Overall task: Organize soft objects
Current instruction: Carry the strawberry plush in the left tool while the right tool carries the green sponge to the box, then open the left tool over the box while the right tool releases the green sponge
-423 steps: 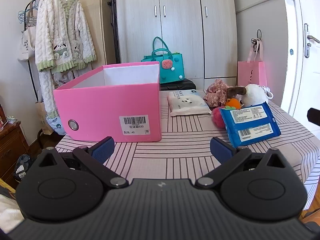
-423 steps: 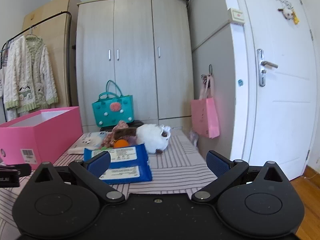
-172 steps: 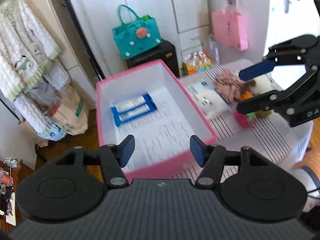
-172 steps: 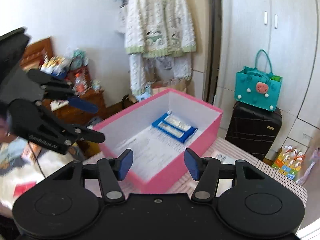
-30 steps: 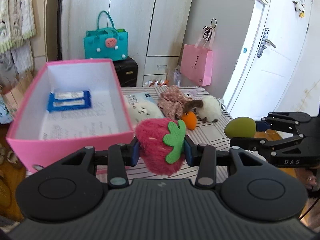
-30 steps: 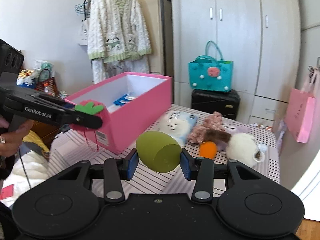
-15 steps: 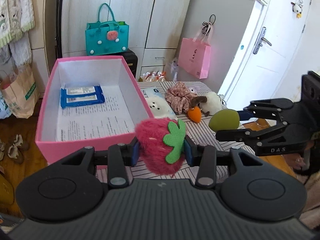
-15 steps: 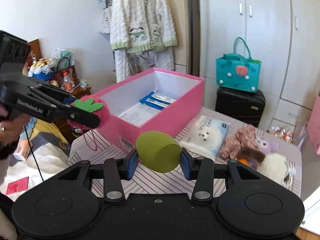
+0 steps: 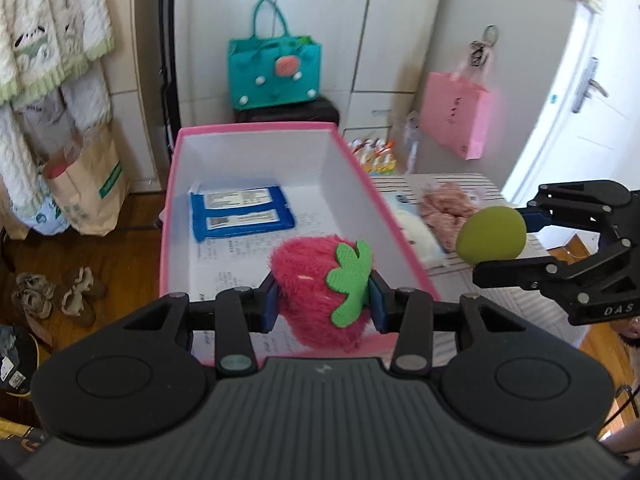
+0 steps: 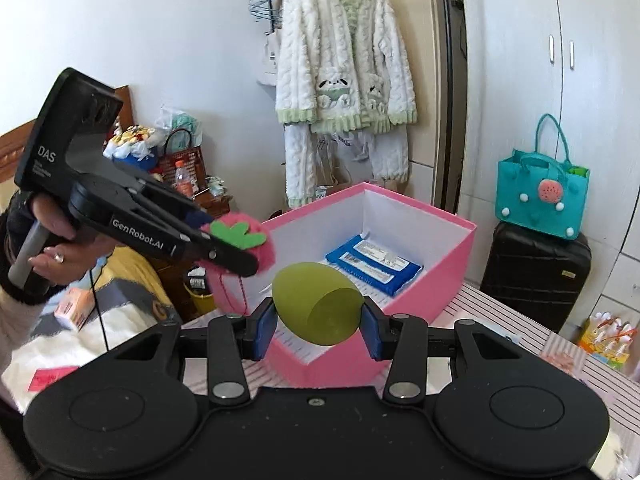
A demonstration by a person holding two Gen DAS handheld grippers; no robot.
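both loads are up over the pink box [image 9: 400,236]: left gripper [image 9: 322,304] clamps the plush strawberry [image 9: 320,292], right gripper [image 10: 319,326] clamps the green sponge [image 10: 316,304]. next, lower inside and release.

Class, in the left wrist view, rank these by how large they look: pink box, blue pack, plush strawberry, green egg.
1. pink box
2. plush strawberry, enlarged by nearness to the camera
3. blue pack
4. green egg
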